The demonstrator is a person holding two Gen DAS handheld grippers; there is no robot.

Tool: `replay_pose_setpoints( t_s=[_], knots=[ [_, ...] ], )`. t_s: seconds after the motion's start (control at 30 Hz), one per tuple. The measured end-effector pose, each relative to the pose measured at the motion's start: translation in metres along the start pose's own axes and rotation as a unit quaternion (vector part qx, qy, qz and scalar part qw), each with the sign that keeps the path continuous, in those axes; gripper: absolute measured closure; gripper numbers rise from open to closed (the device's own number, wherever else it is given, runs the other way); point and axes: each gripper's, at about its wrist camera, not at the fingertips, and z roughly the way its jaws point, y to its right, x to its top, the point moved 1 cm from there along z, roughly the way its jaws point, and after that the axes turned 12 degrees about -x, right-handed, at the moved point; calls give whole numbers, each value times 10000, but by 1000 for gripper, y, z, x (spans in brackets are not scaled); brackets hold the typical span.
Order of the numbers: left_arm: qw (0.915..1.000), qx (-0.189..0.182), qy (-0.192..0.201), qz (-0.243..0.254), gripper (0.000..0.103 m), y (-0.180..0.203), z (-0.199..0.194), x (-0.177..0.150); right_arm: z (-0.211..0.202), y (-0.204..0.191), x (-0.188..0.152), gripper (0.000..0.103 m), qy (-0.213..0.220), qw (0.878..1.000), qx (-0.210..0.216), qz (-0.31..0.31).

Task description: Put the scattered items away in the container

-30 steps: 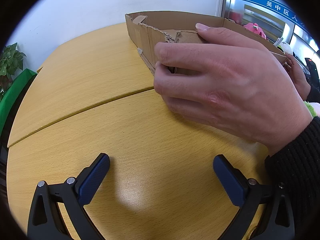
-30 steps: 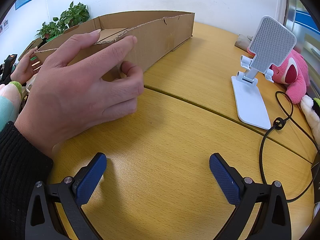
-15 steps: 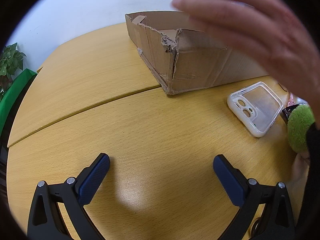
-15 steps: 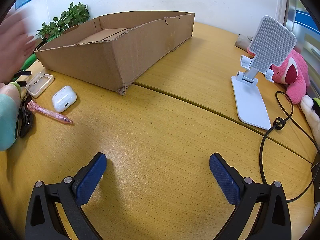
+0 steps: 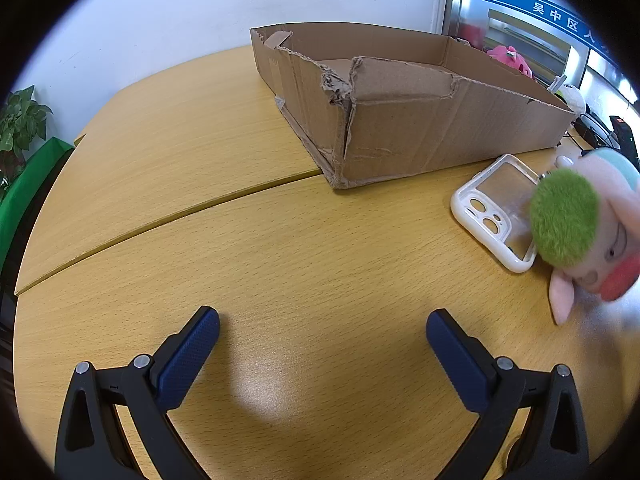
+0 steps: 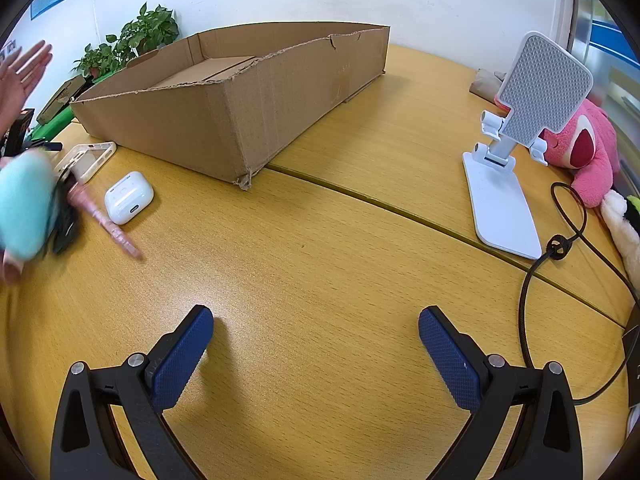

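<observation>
A shallow torn cardboard box (image 5: 400, 120) sits on the yellow wooden table (image 5: 280, 240); it also shows in the right wrist view (image 6: 240, 96). In front of it lie a clear phone case (image 5: 496, 208), a plush toy with a green pom-pom (image 5: 580, 228), a white earbuds case (image 6: 129, 197) and a pink pen (image 6: 108, 224). The phone case (image 6: 86, 156) and the blurred plush toy (image 6: 24, 208) show at the left of the right wrist view. My left gripper (image 5: 322, 330) is open and empty above bare table. My right gripper (image 6: 316, 328) is open and empty too.
A white phone stand (image 6: 516, 152), a pink plush (image 6: 584, 148) and a black cable (image 6: 560, 248) lie at the right. A bare hand (image 6: 20, 76) is raised at the far left. Potted plants (image 6: 136, 40) stand behind the box.
The hand that held the box's front corner has lifted away, uncovering the box and the items. The plush toy has shifted and looks blurred. Both grippers stayed still.
</observation>
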Motion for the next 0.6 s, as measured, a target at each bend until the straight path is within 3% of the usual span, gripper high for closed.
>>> replay_pose_setpoints(
  t_s=[0.6],
  knots=[
    [10000,0,0,1,0,1,1,0,1,1,1,0,-2,10000,-5,7]
  ],
)
